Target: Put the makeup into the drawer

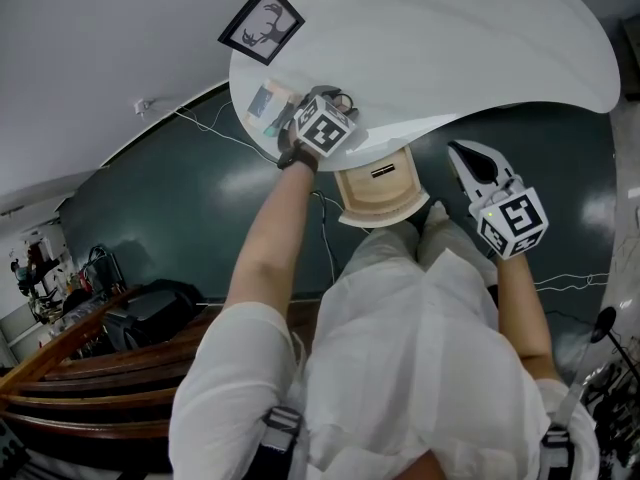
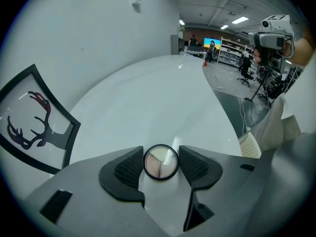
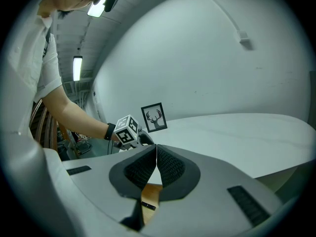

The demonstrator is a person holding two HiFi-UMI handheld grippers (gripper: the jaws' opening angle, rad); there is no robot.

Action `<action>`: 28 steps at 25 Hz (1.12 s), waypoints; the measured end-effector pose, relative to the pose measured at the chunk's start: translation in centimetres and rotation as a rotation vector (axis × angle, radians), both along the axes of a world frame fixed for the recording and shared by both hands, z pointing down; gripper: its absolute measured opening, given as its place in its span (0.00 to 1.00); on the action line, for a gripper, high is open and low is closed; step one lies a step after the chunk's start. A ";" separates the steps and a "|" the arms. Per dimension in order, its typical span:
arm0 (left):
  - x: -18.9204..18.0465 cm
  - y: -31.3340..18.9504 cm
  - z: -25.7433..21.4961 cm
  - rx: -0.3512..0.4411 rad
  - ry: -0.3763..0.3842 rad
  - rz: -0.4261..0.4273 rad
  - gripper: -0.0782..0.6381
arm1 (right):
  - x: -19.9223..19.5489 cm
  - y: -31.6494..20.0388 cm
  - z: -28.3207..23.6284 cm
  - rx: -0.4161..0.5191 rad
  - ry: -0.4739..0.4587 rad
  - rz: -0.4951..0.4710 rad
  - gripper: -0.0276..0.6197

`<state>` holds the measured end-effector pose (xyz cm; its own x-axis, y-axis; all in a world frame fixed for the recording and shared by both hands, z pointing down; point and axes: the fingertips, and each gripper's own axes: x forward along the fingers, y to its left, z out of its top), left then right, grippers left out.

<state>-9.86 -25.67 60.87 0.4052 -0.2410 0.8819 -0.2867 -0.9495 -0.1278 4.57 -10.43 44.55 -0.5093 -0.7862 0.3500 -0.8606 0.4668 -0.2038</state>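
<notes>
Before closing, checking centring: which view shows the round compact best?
Left gripper view: the compact lies whole between parted jaws. In the head view the left gripper hides it; the right gripper view misses it.

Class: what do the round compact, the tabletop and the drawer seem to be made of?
Round compact: likely plastic, dark rim, clear glossy lid catching glare.
Tabletop: smooth white semi-gloss, perhaps laminate or painted board; soft reflections show.
Drawer: pale bare-looking wood, judged by its tan colour.
</notes>
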 end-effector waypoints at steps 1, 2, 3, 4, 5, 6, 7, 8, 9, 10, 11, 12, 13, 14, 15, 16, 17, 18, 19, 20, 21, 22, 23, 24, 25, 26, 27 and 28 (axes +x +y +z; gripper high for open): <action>0.0 0.0 0.1 -0.001 -0.002 -0.001 0.43 | 0.1 0.0 0.1 -0.002 0.001 0.001 0.06; 0.0 0.0 0.1 -0.003 -0.003 -0.002 0.43 | 0.2 0.0 0.1 -0.003 0.001 0.002 0.06; 0.0 0.0 0.1 -0.005 -0.002 -0.003 0.44 | 0.2 0.0 0.1 -0.003 0.001 0.002 0.06; 0.0 0.0 0.1 -0.008 0.000 -0.003 0.44 | 0.2 0.0 0.1 -0.003 0.000 0.001 0.06; 0.0 0.0 0.1 -0.010 0.003 -0.004 0.44 | 0.2 0.0 0.0 -0.003 0.000 0.000 0.06; 0.0 0.1 0.1 -0.013 0.007 -0.005 0.44 | 0.2 0.0 0.0 -0.004 0.001 -0.001 0.06; 0.0 0.0 0.1 -0.017 0.010 -0.007 0.44 | 0.2 -0.1 0.1 -0.004 0.002 -0.003 0.06; 0.0 0.0 0.2 -0.020 0.013 -0.009 0.44 | 0.1 -0.2 0.1 -0.003 0.003 -0.006 0.06; -0.1 -0.1 0.3 -0.024 0.015 -0.011 0.44 | 0.0 -0.3 0.1 -0.001 0.003 -0.008 0.06; -0.1 -0.1 0.3 -0.027 0.016 -0.013 0.44 | -0.1 -0.4 0.1 0.000 0.002 -0.009 0.06; -0.1 -0.1 0.3 -0.030 0.016 -0.014 0.44 | -0.1 -0.5 0.2 0.000 0.002 -0.010 0.06; -0.1 -0.1 0.4 -0.031 0.017 -0.014 0.44 | -0.2 -0.6 0.2 0.001 0.002 -0.012 0.06; -0.1 -0.1 0.4 -0.031 0.019 -0.014 0.44 | -0.2 -0.6 0.2 0.001 0.002 -0.014 0.06; -0.1 -0.1 0.4 -0.030 0.022 -0.013 0.44 | -0.3 -0.6 0.2 0.000 0.001 -0.015 0.06; -0.1 -0.1 0.4 -0.029 0.025 -0.014 0.44 | -0.3 -0.6 0.2 0.000 0.001 -0.015 0.06; -0.1 -0.1 0.3 -0.029 0.027 -0.014 0.44 | -0.3 -0.6 0.2 0.000 0.000 -0.016 0.06; -0.1 -0.1 0.3 -0.029 0.027 -0.015 0.44 | -0.3 -0.6 0.1 -0.001 0.000 -0.016 0.06; -0.1 -0.1 0.3 -0.029 0.027 -0.015 0.44 | -0.3 -0.6 0.1 -0.001 0.000 -0.017 0.06; -0.1 -0.1 0.3 -0.028 0.026 -0.015 0.44 | -0.3 -0.6 0.1 -0.001 0.000 -0.019 0.06; -0.1 -0.1 0.2 -0.028 0.025 -0.014 0.44 | -0.4 -0.6 0.1 -0.001 0.001 -0.020 0.06; -0.1 0.0 0.2 -0.028 0.025 -0.014 0.44 | -0.4 -0.5 0.1 -0.002 0.000 -0.020 0.06; -0.1 0.0 0.2 -0.028 0.024 -0.015 0.44 | -0.4 -0.5 0.1 -0.003 0.000 -0.020 0.06; -0.1 0.0 0.2 -0.028 0.024 -0.015 0.44 | -0.4 -0.5 0.0 -0.002 0.000 -0.021 0.06; 0.0 0.0 0.2 -0.027 0.024 -0.015 0.44 | -0.4 -0.5 0.0 0.000 0.001 -0.023 0.06; 0.0 0.0 0.2 -0.025 0.024 -0.015 0.44 | -0.4 -0.5 0.0 0.001 0.001 -0.024 0.06; -0.1 0.0 0.3 -0.022 0.023 -0.015 0.44 | -0.4 -0.5 0.0 0.001 0.001 -0.025 0.06; -0.1 -0.1 0.4 -0.020 0.022 -0.015 0.44 | -0.4 -0.4 0.1 0.001 0.002 -0.025 0.06; -0.1 -0.1 0.4 -0.019 0.022 -0.017 0.44 | -0.4 -0.4 0.1 0.002 0.002 -0.025 0.06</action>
<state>-9.94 -25.78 61.31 0.4202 -0.2315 0.8774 -0.3052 -0.9466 -0.1036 4.22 -10.87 44.69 -0.5279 -0.7739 0.3499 -0.8492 0.4884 -0.2010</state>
